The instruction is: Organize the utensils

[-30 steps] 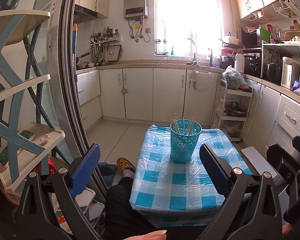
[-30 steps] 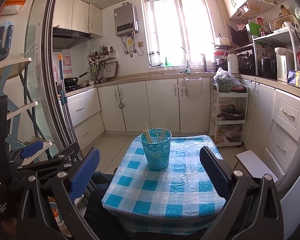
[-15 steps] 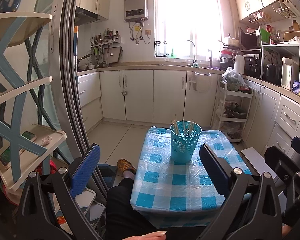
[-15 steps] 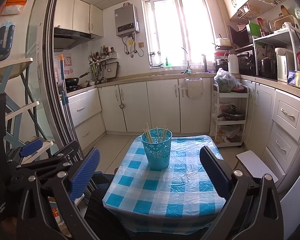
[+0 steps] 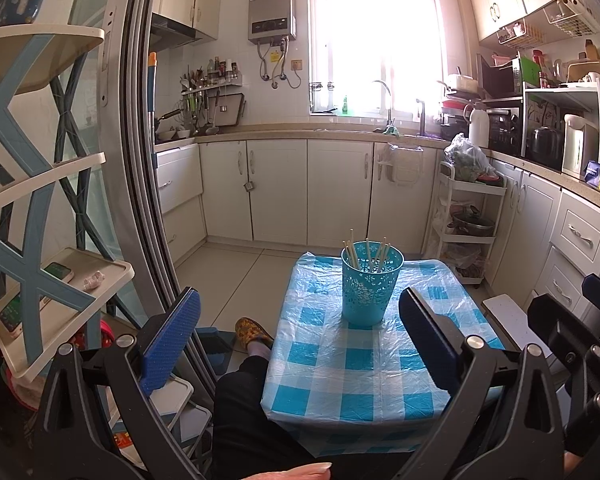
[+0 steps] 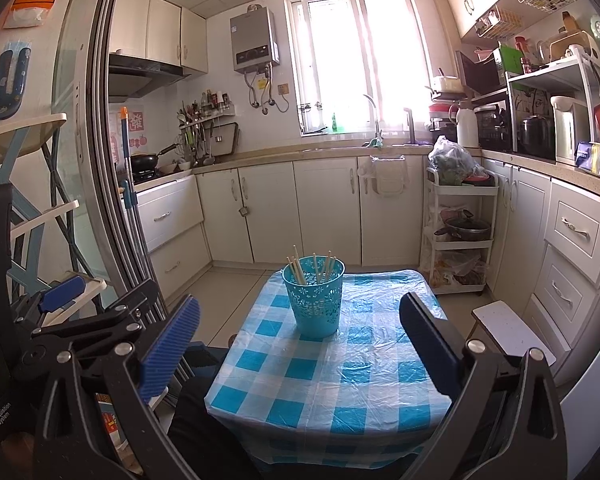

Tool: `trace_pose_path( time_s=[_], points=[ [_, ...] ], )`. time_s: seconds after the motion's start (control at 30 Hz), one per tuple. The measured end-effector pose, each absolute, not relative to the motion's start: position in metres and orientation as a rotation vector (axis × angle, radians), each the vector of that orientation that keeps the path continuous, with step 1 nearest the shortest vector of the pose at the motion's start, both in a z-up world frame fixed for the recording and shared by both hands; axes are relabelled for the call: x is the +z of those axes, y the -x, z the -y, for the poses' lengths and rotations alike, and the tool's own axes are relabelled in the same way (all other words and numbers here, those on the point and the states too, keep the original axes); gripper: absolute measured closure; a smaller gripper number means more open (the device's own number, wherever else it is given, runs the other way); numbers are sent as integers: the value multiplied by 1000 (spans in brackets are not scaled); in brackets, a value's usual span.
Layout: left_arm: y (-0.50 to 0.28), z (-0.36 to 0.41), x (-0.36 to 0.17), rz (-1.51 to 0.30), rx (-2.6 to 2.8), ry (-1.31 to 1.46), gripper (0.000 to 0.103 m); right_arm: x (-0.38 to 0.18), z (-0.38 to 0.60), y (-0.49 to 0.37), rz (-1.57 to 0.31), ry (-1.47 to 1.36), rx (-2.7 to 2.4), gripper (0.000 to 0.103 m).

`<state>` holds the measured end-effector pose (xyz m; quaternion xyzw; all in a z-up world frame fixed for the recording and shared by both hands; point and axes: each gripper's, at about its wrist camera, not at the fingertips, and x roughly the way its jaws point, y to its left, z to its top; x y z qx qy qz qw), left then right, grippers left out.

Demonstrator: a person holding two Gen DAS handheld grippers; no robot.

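A teal perforated holder (image 5: 371, 286) (image 6: 315, 297) stands upright on the far half of a small table with a blue-and-white checked cover (image 5: 364, 364) (image 6: 340, 376). Several wooden chopsticks (image 5: 366, 254) (image 6: 314, 266) stick up out of it. My left gripper (image 5: 298, 340) hangs open, well short of the holder and above the table's near left edge, nothing between its blue pads. My right gripper (image 6: 300, 340) is open too, held back over the near side of the table, empty. The left gripper's body also appears at the left of the right wrist view.
A person's dark trouser leg (image 5: 256, 420) and patterned slipper (image 5: 254, 332) are by the table's left side. A blue-and-cream shelf rack (image 5: 40, 280) and sliding door frame (image 5: 148, 200) stand left. White cabinets, a rolling cart (image 5: 466, 224) and a small stool (image 6: 508, 330) line the back and right.
Both views have drifted very slightly; the holder sits a touch further right in each. Both grippers stay open and nothing on the table has moved.
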<state>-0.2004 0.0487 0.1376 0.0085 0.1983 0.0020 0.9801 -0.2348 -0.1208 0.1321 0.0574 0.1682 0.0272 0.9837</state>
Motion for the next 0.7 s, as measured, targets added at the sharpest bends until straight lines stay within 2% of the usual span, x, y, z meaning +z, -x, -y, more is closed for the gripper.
trace_pose_path(
  time_s=[0.7],
  points=[
    [202,-48,138,-396,8,-16,8,131,121,235,-341,-117,56,7]
  ],
)
